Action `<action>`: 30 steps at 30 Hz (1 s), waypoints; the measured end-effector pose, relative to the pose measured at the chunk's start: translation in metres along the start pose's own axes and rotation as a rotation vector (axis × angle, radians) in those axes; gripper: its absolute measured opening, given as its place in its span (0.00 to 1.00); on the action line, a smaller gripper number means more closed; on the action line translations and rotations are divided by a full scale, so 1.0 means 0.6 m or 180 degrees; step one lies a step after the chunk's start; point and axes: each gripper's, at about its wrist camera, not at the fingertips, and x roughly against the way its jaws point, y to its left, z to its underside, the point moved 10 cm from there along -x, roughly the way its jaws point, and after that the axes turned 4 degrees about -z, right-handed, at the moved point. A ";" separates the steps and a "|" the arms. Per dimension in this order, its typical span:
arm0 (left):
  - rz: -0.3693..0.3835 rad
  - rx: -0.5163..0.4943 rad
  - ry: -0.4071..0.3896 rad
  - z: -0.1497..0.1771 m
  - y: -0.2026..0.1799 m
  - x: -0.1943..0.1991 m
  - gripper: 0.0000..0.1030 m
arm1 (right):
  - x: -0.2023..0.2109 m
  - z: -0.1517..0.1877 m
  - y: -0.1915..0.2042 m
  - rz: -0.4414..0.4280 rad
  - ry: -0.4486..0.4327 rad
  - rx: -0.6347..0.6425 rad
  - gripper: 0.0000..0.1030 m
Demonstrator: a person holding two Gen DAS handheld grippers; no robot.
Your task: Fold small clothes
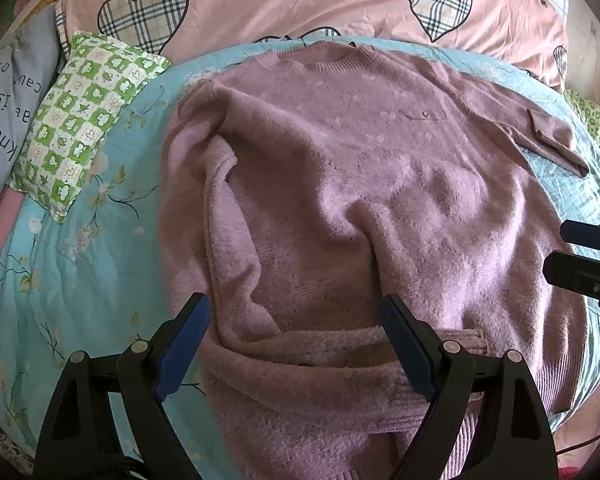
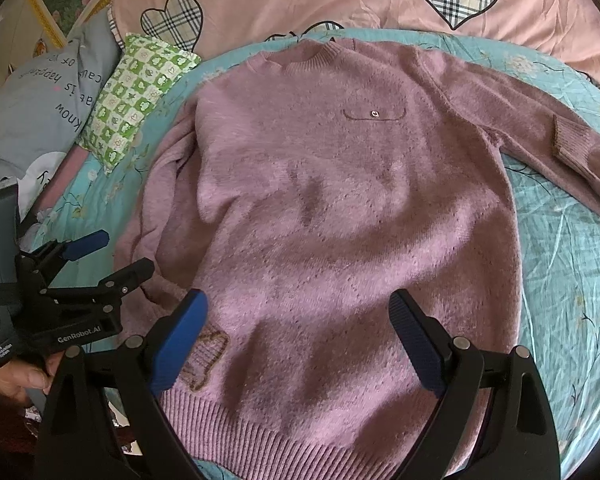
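A fuzzy mauve sweater (image 2: 340,208) lies face up on a turquoise floral sheet (image 2: 572,280), collar at the far side, with a small chest pocket (image 2: 374,114). Its one sleeve stretches to the right (image 2: 572,144); the other sleeve lies folded along the left side of the body (image 1: 236,216), cuff near the hem (image 2: 204,356). My left gripper (image 1: 296,320) is open above the left sleeve and hem area, holding nothing; it also shows in the right wrist view (image 2: 120,252). My right gripper (image 2: 300,316) is open above the hem, empty; it also shows in the left wrist view (image 1: 556,248).
A green checked small pillow (image 1: 80,120) lies at the left by the sweater's shoulder. A pink quilt with plaid hearts (image 1: 300,0) is bunched behind the collar. A grey printed pillow (image 2: 40,112) sits far left.
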 end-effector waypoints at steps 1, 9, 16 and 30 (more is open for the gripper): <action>-0.0007 -0.0003 0.0003 -0.001 0.000 -0.001 0.85 | -0.001 -0.001 -0.001 0.0002 0.0003 0.0004 0.89; 0.0014 0.0043 0.0073 -0.002 -0.001 -0.015 0.85 | -0.009 -0.010 -0.014 0.0035 0.0063 0.0014 0.89; -0.0074 0.0146 0.0018 -0.042 0.039 -0.028 0.85 | -0.017 -0.051 -0.035 -0.0010 0.0008 0.0033 0.89; -0.0087 0.0492 -0.0002 -0.247 0.197 -0.124 0.85 | -0.052 -0.269 -0.134 0.0041 -0.0231 0.0257 0.89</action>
